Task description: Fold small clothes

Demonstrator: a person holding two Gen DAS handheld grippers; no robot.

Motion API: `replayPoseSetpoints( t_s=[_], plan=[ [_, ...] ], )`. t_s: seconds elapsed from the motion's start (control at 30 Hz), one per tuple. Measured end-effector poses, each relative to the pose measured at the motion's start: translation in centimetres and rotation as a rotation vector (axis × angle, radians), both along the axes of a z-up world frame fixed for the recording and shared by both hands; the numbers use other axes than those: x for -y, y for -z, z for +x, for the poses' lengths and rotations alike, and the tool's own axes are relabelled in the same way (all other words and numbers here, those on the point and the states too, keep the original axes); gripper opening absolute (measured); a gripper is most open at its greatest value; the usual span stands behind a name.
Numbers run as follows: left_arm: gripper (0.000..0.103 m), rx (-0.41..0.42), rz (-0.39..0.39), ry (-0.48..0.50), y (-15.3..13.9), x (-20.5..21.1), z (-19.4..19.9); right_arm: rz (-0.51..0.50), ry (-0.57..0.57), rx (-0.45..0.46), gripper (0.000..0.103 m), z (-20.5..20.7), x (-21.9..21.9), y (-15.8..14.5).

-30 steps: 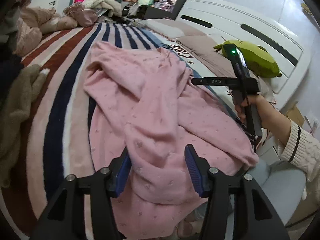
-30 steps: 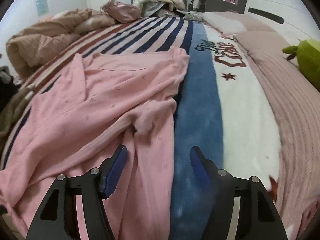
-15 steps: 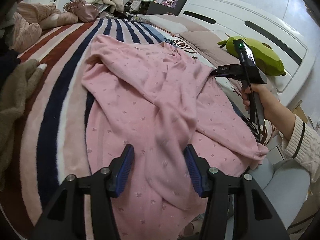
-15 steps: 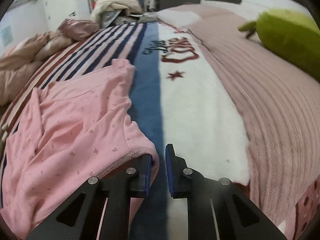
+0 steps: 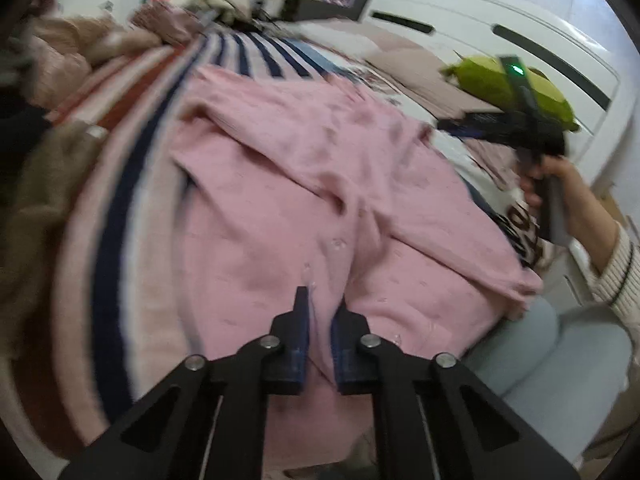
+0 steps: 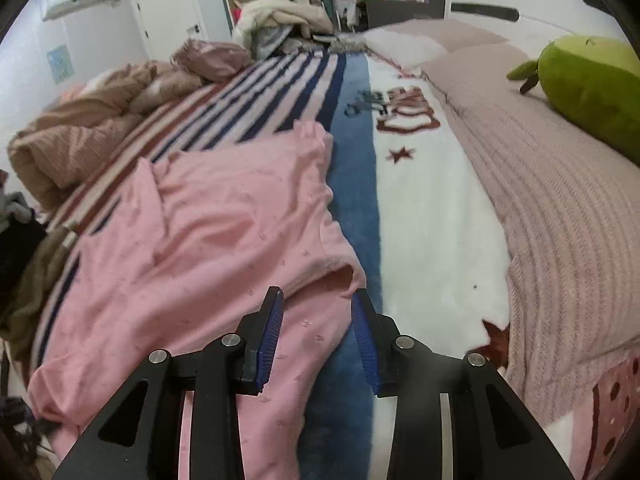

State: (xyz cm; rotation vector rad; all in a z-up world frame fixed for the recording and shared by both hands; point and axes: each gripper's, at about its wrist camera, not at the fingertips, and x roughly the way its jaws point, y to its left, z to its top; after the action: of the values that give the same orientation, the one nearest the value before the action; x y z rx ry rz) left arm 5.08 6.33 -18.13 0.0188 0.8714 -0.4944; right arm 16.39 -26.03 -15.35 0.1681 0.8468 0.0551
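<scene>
A pink knitted garment [image 5: 300, 184] with small buttons lies spread and rumpled on the striped blanket. My left gripper [image 5: 322, 308] is shut on a fold of it near the button line, with pink fabric pinched between the blue pads. In the right wrist view the same garment [image 6: 224, 240] lies to the left, and its sleeve cuff [image 6: 340, 276] rests on the blue stripe. My right gripper [image 6: 318, 312] hovers just over that cuff with its jaws opening; the pads do not press on it. The left wrist view also shows the right gripper [image 5: 452, 125], held in a hand beyond the garment's right edge.
A green plush toy [image 6: 588, 92] lies on the pink knit cover by the white headboard [image 5: 520, 32]. Brown clothes [image 5: 36, 184] sit at the left edge of the bed, and crumpled bedding [image 6: 80, 136] farther back. A cream sleeve [image 5: 616, 272] and a pale blue trouser leg [image 5: 560, 352] are at right.
My left gripper has gone from open to shut on the pink fabric. The right gripper, shut at the sleeve cuff half a second ago, has let go, opened and lifted a little.
</scene>
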Motion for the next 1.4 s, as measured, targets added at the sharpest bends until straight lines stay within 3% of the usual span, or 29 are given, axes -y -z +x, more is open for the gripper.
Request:
replayPoseSetpoints(
  t_s=[0.13,0.2,0.23,0.3,0.33,0.4,0.47,0.5,0.53,0.57,0.6,0.63,0.7,0.9,0.97,1.03,1.07,1.13,1.17,1.2,1.27,1.4],
  plan=[
    [0.012,0.057,0.083,-0.028,-1.7,-1.5,0.1,0.066,-0.019,0.026,0.030,-0.3,-0.1,-1.1],
    [0.025,0.075,0.223,-0.058,-1.6,-1.6,0.3,0.112,-0.050,0.014,0.030,-0.4,-0.4,-1.4],
    [0.026,0.084,0.285,-0.085,-1.5,-1.9,0.3,0.131,-0.088,0.001,0.033,-0.6,-0.9,-1.4],
    [0.029,0.069,0.236,-0.095,-1.8,-2.9,0.0,0.113,-0.177,-0.021,0.039,-1.3,-2.2,-1.3],
    [0.034,0.045,0.140,-0.071,-2.0,-3.5,-0.3,0.090,-0.208,-0.027,0.039,-1.7,-2.7,-1.3],
    [0.053,-0.001,0.008,0.005,-1.7,-3.4,-0.9,0.067,-0.279,-0.025,0.039,-2.9,-3.8,-1.3],
    [0.055,-0.032,-0.021,0.072,-1.0,-2.2,-1.4,0.076,-0.320,-0.027,0.045,-4.3,-4.4,-1.2],
    [0.058,-0.047,0.003,0.097,-0.3,-1.2,-1.6,0.071,-0.331,-0.028,0.046,-5.0,-4.6,-1.3],
    [0.058,-0.048,0.046,0.096,0.3,-0.3,-1.8,0.063,-0.337,-0.027,0.046,-5.6,-4.7,-1.3],
    [0.049,-0.045,0.094,0.076,0.8,0.3,-1.7,0.052,-0.342,-0.026,0.046,-6.0,-4.8,-1.3],
    [0.024,-0.040,0.148,0.039,1.3,0.6,-1.5,0.034,-0.343,-0.020,0.046,-6.7,-4.9,-1.5],
    [0.018,-0.030,0.194,0.007,1.5,0.6,-1.7,0.019,-0.344,-0.013,0.046,-7.2,-5.0,-1.7],
    [0.009,-0.043,0.145,0.021,0.9,-0.4,-1.9,-0.020,-0.350,0.010,0.046,-8.1,-5.1,-2.2],
    [0.007,-0.051,0.085,0.012,-0.8,-4.6,-2.6,-0.077,-0.400,0.011,0.047,-10.0,-5.9,-2.6],
    [0.007,-0.066,0.152,-0.006,-0.2,-4.9,-2.9,-0.081,-0.403,-0.012,0.047,-10.4,-5.9,-2.1],
    [0.014,-0.092,0.243,-0.009,0.7,-4.3,-2.9,-0.091,-0.393,-0.052,0.047,-10.9,-5.7,-1.2],
    [0.015,-0.094,0.253,-0.010,0.9,-4.1,-3.1,-0.088,-0.388,-0.072,0.047,-11.2,-5.5,-0.8],
    [0.027,-0.096,0.198,0.025,0.8,-4.5,-3.5,-0.062,-0.375,-0.114,0.049,-11.9,-4.7,0.1],
    [0.049,-0.099,0.134,0.047,0.3,-5.0,-3.7,-0.038,-0.366,-0.128,0.056,-12.3,-4.1,0.5],
    [0.063,-0.098,0.085,0.048,-0.1,-5.5,-3.7,-0.009,-0.356,-0.138,0.062,-12.8,-3.4,0.8],
    [0.064,-0.098,-0.006,0.035,-0.9,-6.4,-3.1,0.039,-0.333,-0.151,0.071,-13.5,-2.5,1.5],
    [0.066,-0.125,-0.052,0.003,0.0,-5.7,-1.0,0.167,-0.324,-0.184,0.071,-13.8,-1.1,3.3]
  ],
)
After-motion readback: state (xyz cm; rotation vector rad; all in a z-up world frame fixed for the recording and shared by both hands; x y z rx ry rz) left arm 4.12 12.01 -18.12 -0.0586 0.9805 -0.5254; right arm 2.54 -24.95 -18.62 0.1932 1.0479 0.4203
